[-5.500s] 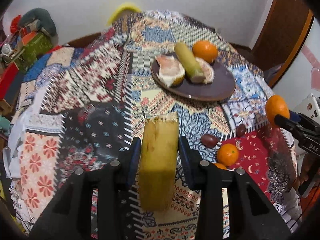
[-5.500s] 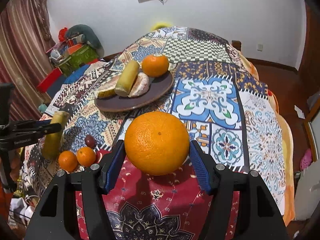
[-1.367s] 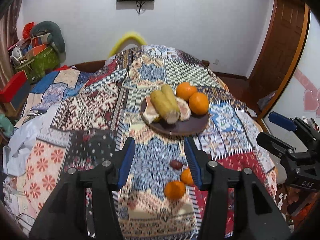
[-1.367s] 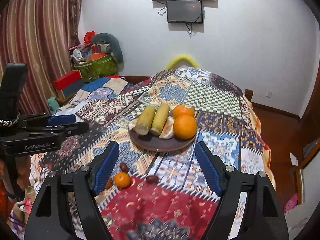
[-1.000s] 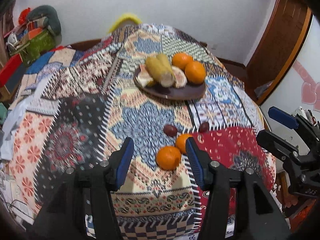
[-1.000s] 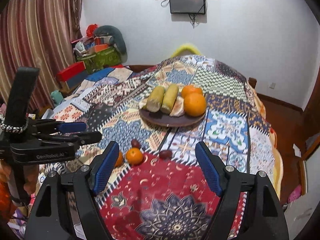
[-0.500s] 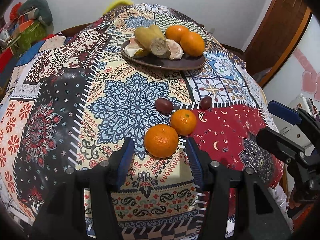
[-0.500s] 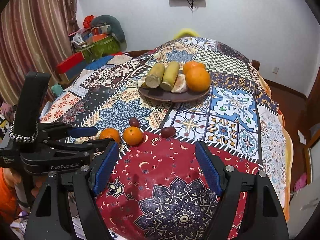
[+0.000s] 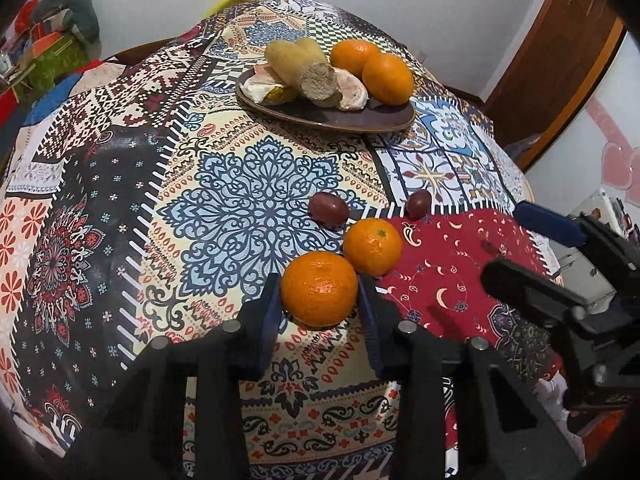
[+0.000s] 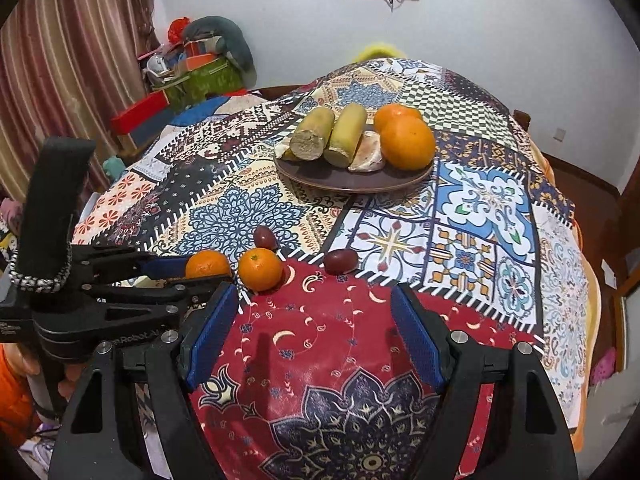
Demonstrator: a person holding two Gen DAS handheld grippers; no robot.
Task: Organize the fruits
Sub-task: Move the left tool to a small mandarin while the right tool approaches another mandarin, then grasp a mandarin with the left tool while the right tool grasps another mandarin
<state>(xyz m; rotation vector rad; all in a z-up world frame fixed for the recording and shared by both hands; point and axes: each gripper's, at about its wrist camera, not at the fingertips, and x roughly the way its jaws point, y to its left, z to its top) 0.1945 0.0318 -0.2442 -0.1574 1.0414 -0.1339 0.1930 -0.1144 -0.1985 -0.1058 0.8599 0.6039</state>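
Pick-up step: left gripper (image 9: 319, 312) jaws closing around near small orange mandarin (image 9: 319, 288); right gripper (image 10: 314, 336) gapes empty. Next, carry to dark round plate (image 9: 360, 120).

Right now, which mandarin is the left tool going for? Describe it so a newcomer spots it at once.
Start at the dark plate of fruit, then come down the patchwork cloth to the loose cluster: two mandarins and two dark red fruits. It is the near mandarin, between the closing fingers of the left tool; the other mandarin sits free just behind it.
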